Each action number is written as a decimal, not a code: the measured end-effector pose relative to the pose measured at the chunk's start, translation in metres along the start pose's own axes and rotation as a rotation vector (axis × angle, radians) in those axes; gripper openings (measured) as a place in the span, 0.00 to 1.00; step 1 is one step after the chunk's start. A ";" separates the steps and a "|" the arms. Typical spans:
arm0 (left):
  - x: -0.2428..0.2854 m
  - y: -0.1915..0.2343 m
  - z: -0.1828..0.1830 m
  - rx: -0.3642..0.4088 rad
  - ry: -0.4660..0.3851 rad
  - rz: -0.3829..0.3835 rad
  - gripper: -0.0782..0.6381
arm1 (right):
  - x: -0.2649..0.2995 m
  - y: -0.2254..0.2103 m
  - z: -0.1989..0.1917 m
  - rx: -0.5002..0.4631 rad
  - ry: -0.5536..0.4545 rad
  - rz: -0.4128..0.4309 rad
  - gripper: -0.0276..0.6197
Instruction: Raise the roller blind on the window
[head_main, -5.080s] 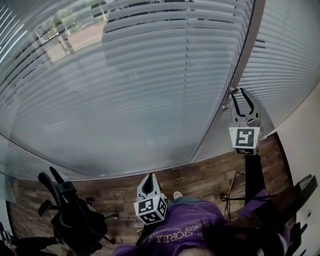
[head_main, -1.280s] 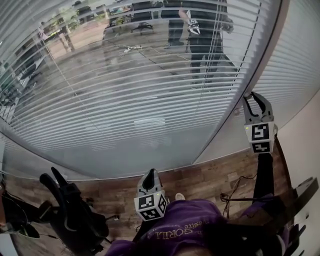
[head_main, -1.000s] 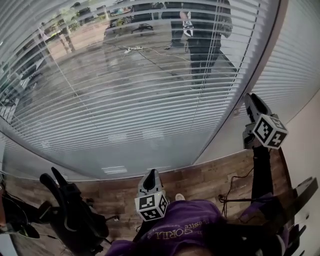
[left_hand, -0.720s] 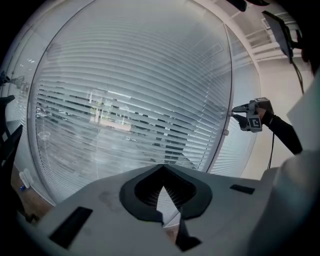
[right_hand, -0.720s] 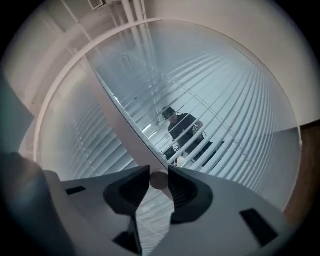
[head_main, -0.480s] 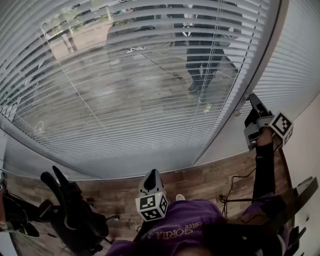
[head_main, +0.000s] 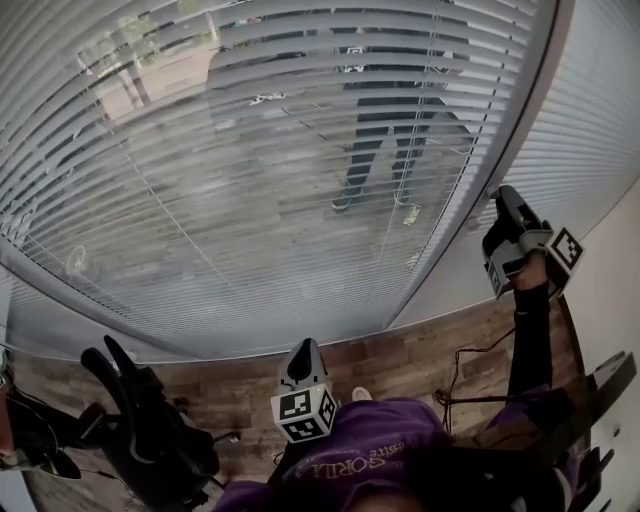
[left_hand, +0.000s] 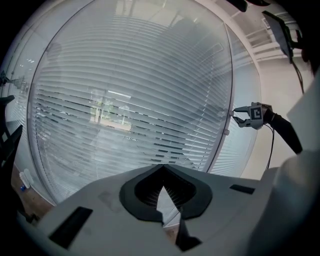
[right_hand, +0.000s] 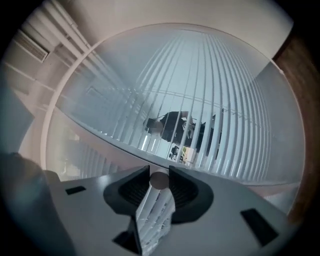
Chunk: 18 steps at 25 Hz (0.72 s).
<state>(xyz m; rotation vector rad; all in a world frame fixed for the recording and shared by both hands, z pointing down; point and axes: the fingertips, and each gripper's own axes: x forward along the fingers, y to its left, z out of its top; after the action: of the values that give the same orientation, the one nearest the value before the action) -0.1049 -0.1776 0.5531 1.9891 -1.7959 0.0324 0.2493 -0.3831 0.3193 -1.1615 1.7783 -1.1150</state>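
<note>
A slatted blind (head_main: 250, 170) covers the big window, with its slats partly tilted so that I see through them. At the window frame's right post my right gripper (head_main: 503, 197) is shut on a small round knob (right_hand: 159, 180), which sits between its two pads. The gripper is rolled onto its side, with its marker cube (head_main: 563, 250) turned to the right. It also shows at the post in the left gripper view (left_hand: 239, 116). My left gripper (head_main: 303, 357) hangs low near my chest, shut and holding nothing, pointing at the blind (left_hand: 130, 110).
A person (head_main: 390, 130) shows through the slats beyond the glass. A black office chair (head_main: 140, 430) stands at the lower left on the wooden floor (head_main: 400, 355). A black cable (head_main: 470, 372) lies by the right wall (head_main: 615, 290).
My right gripper has rolled about its own axis while on the knob, and its marker cube has swung to the right. The slats have tilted. The left gripper has kept still.
</note>
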 end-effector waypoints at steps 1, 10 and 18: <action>0.001 0.000 -0.001 0.001 0.001 0.000 0.11 | 0.000 0.002 0.001 -0.073 0.005 0.017 0.22; 0.005 -0.004 0.000 0.003 0.010 -0.013 0.11 | 0.001 0.019 -0.007 -1.205 0.126 -0.083 0.22; 0.004 -0.001 -0.001 0.002 0.011 -0.006 0.11 | 0.008 0.018 -0.030 -1.781 0.199 -0.200 0.22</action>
<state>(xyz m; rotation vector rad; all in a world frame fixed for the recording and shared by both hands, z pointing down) -0.1031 -0.1807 0.5546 1.9920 -1.7839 0.0429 0.2144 -0.3784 0.3127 -2.1482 2.7837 0.7206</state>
